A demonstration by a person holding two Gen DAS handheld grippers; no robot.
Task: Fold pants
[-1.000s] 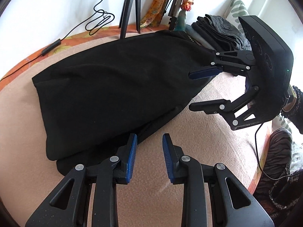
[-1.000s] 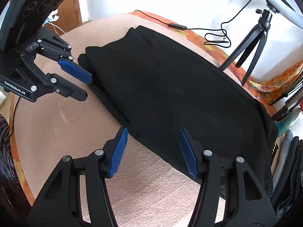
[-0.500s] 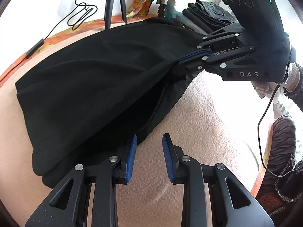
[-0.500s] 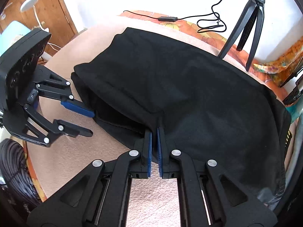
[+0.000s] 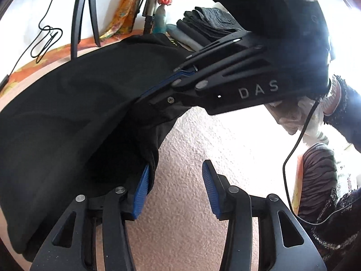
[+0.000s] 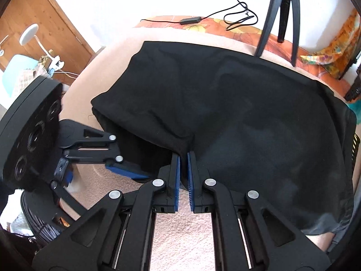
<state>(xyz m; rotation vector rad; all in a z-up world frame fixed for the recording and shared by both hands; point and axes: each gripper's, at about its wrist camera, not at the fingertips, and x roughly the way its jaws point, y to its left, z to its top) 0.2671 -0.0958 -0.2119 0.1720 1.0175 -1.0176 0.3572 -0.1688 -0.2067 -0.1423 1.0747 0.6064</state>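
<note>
Black pants (image 5: pixel 67 113) lie folded lengthwise on a pink blanket (image 5: pixel 214 140), and show in the right wrist view (image 6: pixel 237 117) too. My right gripper (image 6: pixel 183 169) is shut on the near edge of the pants and lifts it; it also shows in the left wrist view (image 5: pixel 144 97). My left gripper (image 5: pixel 174 187) is open, its left finger (image 5: pixel 142 185) under the lifted edge and its right finger over bare blanket. In the right wrist view the left gripper (image 6: pixel 126 158) sits just left of my right one, at the pants' edge.
A black tripod (image 6: pixel 279 15) and a cable (image 6: pixel 234 15) stand at the far edge on an orange cloth. A stack of folded dark clothes (image 5: pixel 207 24) lies beyond the pants. A wooden door (image 6: pixel 33 22) is at the left. A striped cushion (image 5: pixel 320 180) is at the right.
My right gripper closed on the near edge of the pants and raised it. My left gripper moved in closer, opened wider, and its left finger slipped under the lifted edge.
</note>
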